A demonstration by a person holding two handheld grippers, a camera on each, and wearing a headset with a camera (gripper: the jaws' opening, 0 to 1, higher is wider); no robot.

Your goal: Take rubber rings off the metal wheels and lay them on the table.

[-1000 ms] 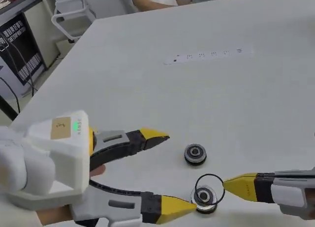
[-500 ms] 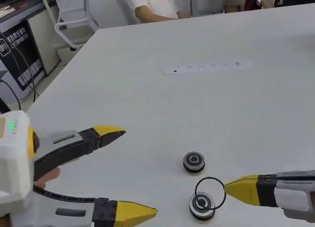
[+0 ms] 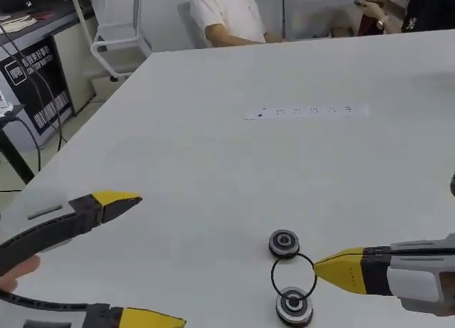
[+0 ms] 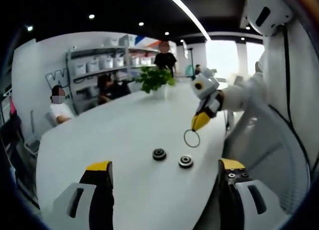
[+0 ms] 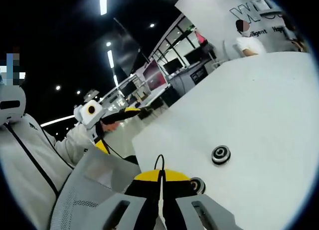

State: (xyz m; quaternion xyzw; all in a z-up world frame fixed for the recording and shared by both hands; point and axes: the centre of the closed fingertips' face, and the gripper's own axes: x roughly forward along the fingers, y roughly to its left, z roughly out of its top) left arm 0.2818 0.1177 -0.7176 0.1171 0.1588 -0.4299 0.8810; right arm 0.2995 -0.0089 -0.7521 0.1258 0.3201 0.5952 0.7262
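Opening nearest, at the near left of the head view, with the left gripper (image 3: pixel 135 260) spread wide, holding nothing, well apart from the work. Sliding right to the right gripper (image 3: pixel 340 271), pinched tight on the rubber ring (image 3: pixel 273 274) and carrying it clear of the worktop (image 3: pixel 213 164), just above the near metal wheel (image 3: pixel 293 307). Looks like the step between stripping and laying down: ring off that wheel, not yet on the worktop. Calls next for a short carry to a bare patch beside the wheels, a dip low enough to rest the ring flat, then a release of the pinch. After that, probably on to the far metal wheel (image 3: pixel 284 243), dark-rimmed and likely with its own ring on. Cutting to the left gripper view: opens up what the head view flattens, the ring hanging as a free loop under the yellow tips, touching neither wheel, with a green plant (image 4: pixel 154 79) far beyond. Cutting to the right gripper view: turns the ring edge-on, a thin black line rising from closed tips, and half hides the near wheel behind them. Farthest out in the head view, picking up a white power strip (image 3: pixel 307 112) and a seated person (image 3: pixel 227 15) at the far edge.
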